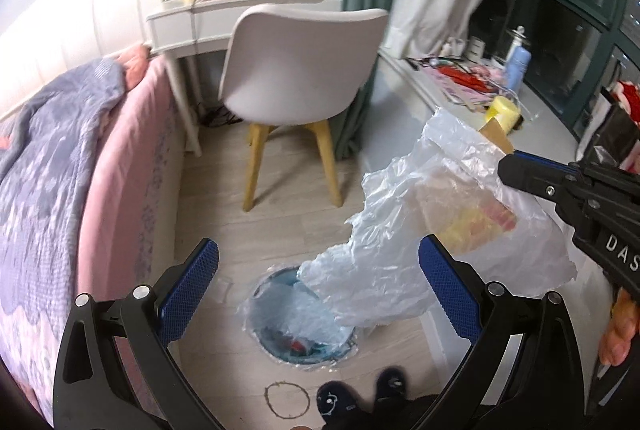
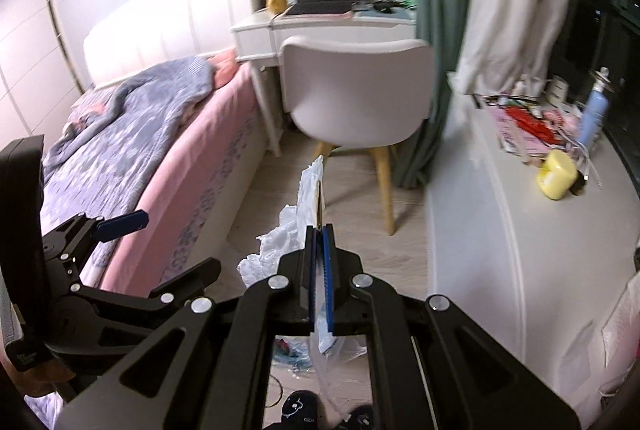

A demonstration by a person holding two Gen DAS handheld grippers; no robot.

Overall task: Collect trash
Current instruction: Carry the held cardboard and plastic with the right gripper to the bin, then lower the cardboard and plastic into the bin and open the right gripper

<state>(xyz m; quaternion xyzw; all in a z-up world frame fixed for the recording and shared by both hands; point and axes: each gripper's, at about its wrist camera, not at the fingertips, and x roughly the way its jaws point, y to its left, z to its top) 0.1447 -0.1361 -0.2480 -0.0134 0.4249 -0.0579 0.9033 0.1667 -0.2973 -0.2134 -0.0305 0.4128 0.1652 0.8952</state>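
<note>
My right gripper (image 2: 319,230) is shut on a crumpled clear plastic bag (image 1: 432,226) with a cardboard piece (image 1: 496,136) in it. It holds the bag in the air, over a blue round trash bin (image 1: 304,318) lined with plastic on the floor. The bag's lower end hangs into the bin's mouth. The bag also shows in the right wrist view (image 2: 296,214). My left gripper (image 1: 320,294) is open and empty, its fingers on either side of the bin and the hanging bag. It also shows at the left of the right wrist view (image 2: 120,226).
A pink bed (image 1: 112,190) runs along the left. A white chair (image 1: 296,70) stands before a white desk (image 1: 240,10) with a laptop. A cluttered window ledge (image 2: 500,230) is on the right. A thin ring (image 1: 288,400) and slippers (image 1: 360,394) lie on the floor near me.
</note>
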